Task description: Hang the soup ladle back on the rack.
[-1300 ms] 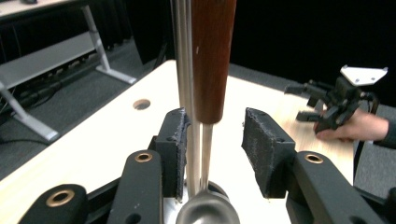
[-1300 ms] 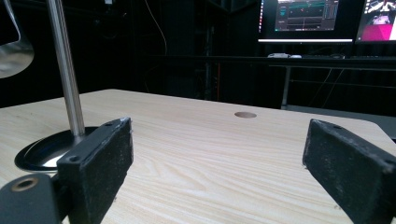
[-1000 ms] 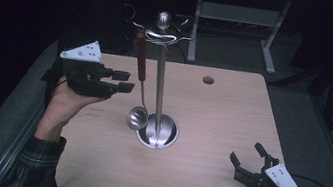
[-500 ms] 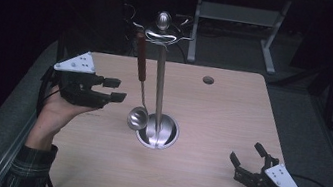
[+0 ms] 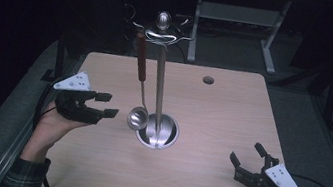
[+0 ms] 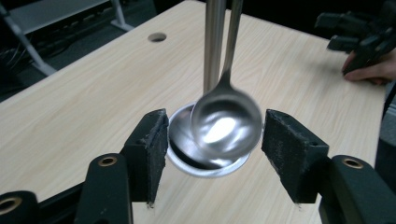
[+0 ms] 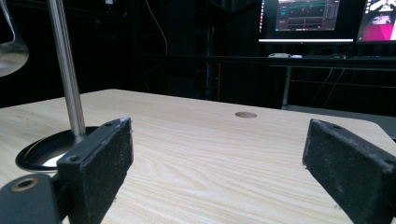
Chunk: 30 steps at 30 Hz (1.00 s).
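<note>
A steel ladle [image 5: 137,118] with a dark red handle hangs from the top hook of a metal stand [image 5: 159,87] at the table's middle. Its bowl hovers just above the stand's round base [image 5: 167,137]. My left gripper [image 5: 112,105] is left of the bowl, pointing at it, and its jaws have just been opening. In the left gripper view the bowl [image 6: 226,123] shows between the wide pads [image 6: 154,140] of my left gripper [image 6: 215,140], just ahead of them and untouched. My right gripper [image 5: 245,152] rests open and empty at the near right; the right gripper view shows my right gripper [image 7: 219,140] aimed across bare wood.
The wooden table [image 5: 232,114] has a round cable hole [image 5: 208,80] at the back right. A metal frame [image 5: 237,18] stands behind the table. Lit monitors [image 7: 306,18] sit on a desk beyond it. The stand's pole [image 7: 65,70] rises left of the right gripper.
My left gripper has sunk from the level of the ladle's shaft to its bowl, drawing back slightly to the left, and its jaws stand wider. The right gripper has not moved.
</note>
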Tool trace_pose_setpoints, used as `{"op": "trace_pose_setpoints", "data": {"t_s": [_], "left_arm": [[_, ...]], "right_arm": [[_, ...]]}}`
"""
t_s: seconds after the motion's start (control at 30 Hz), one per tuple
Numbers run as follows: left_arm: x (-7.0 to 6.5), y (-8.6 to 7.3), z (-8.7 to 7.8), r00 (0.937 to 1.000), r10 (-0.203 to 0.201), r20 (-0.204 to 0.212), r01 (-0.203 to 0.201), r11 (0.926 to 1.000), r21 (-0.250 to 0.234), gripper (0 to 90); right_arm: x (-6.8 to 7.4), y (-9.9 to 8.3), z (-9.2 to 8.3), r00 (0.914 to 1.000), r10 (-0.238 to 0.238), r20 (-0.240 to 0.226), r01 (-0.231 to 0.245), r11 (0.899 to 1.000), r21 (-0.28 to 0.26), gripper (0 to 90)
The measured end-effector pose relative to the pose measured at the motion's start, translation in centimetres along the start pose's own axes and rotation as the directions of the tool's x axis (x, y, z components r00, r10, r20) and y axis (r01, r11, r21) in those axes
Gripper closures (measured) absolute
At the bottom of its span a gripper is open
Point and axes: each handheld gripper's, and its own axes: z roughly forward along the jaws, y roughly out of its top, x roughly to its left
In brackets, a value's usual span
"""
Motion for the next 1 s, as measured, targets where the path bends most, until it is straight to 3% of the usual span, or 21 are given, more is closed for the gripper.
{"op": "trace_pose_setpoints", "data": {"t_s": [0.57, 1.0], "left_arm": [[0.3, -5.6, -0.3, 0.9978, -0.030, -0.060, 0.033, 0.9982, 0.049, 34.9], [0.0, -9.8, 0.6, 0.9911, -0.066, -0.115, 0.075, 0.9938, 0.082, 28.1]], "right_arm": [[0.0, 0.0, 0.0, 1.0000, 0.000, 0.000, 0.000, 1.000, 0.000, 7.9], [0.0, 0.0, 0.0, 1.0000, 0.000, 0.000, 0.000, 1.000, 0.000, 7.9]]}}
